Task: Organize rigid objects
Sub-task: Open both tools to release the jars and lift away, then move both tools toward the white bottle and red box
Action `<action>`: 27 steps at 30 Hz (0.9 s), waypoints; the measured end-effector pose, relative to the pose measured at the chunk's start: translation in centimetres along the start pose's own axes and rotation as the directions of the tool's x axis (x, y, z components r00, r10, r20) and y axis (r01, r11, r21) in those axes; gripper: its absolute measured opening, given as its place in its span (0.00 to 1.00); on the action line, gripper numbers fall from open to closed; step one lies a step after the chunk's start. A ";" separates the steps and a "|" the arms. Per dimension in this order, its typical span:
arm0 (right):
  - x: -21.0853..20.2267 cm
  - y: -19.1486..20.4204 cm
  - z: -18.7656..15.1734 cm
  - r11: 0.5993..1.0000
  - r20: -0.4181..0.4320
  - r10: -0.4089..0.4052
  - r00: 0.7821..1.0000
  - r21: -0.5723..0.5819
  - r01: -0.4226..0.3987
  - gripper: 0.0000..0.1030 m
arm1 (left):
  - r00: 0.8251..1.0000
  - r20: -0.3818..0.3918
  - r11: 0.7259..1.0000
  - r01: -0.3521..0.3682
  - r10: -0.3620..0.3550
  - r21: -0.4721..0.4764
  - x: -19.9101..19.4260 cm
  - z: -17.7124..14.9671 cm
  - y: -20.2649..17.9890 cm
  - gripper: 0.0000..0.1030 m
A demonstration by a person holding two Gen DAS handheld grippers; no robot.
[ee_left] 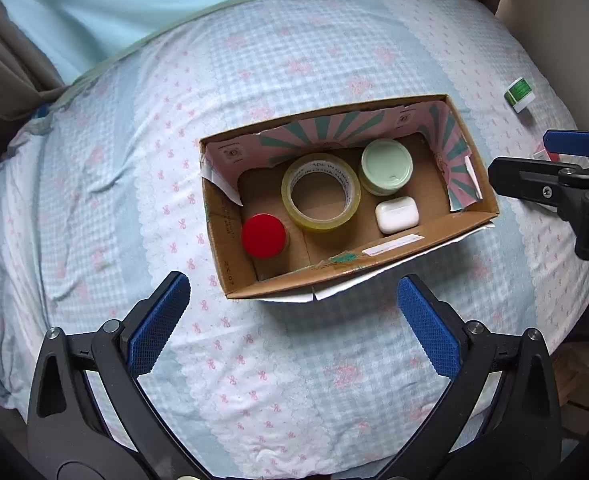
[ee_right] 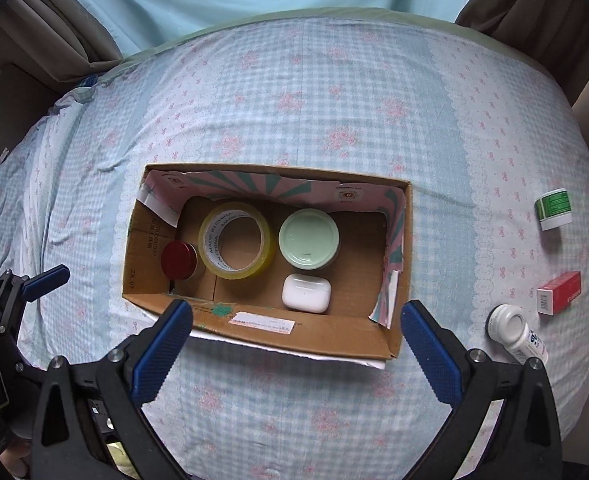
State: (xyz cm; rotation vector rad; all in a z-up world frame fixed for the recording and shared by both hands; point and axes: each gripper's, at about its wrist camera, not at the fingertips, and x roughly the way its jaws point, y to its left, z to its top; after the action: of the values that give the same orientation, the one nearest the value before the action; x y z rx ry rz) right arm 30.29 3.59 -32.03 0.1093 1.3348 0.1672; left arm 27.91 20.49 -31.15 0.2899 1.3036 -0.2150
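The bed's checked blue-and-pink sheet (ee_right: 334, 92) fills both views. In the middle of the right wrist frame sits an open cardboard box (ee_right: 302, 340), long side across the picture. Inside it, left of centre, a roll of yellowish tape (ee_right: 236, 242) lies flat; just right of it, a pale green round lid (ee_right: 309, 238) faces up. Below that lid lies a white earbud case (ee_right: 306, 298), and a red-capped jar (ee_right: 179, 260) stands at the box's left end, touching the tape roll.

Both tools hang over the sheet near the box's front edge. The right gripper (ee_right: 296, 338) is spread wide with nothing between its blue pads, and the left gripper (ee_left: 294, 312) is likewise wide apart and empty.

Out on the sheet at the right of the right wrist frame: a white bottle (ee_right: 516, 330) on its side low down, a small red carton (ee_right: 559, 293) above it, and a green-labelled little jar (ee_right: 553, 209) higher still, each well apart from the box.
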 end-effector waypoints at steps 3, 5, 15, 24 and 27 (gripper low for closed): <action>-3.4 -1.0 -1.5 1.000 0.033 -0.012 0.999 0.029 0.011 1.00 | 0.999 0.043 1.000 0.005 -0.006 0.012 -3.3 -0.9 -0.6 1.00; -5.6 -2.0 -2.7 0.999 0.060 -0.019 0.998 0.050 0.016 1.00 | 0.996 0.083 1.000 0.018 -0.020 0.021 -5.5 -1.4 -1.3 1.00; -14.3 -9.3 -9.8 0.983 0.143 -0.169 0.975 0.091 0.157 1.00 | 0.969 0.217 0.991 0.104 -0.121 0.087 -11.7 -1.5 -7.0 1.00; -18.3 -18.7 -14.5 0.971 0.189 -0.232 0.954 0.101 0.216 1.00 | 0.950 0.285 0.972 0.062 -0.127 0.227 -14.1 0.5 -16.7 1.00; -17.9 -21.8 -15.5 0.973 0.185 -0.231 0.955 0.033 0.229 1.00 | 0.953 0.278 0.963 0.047 -0.123 0.266 -13.2 1.1 -21.0 1.00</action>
State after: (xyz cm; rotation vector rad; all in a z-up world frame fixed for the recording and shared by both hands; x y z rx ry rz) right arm 12.49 -21.40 -22.27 -0.0220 1.1502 -0.0478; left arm 18.93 0.26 -19.96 0.4058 0.9943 -0.4852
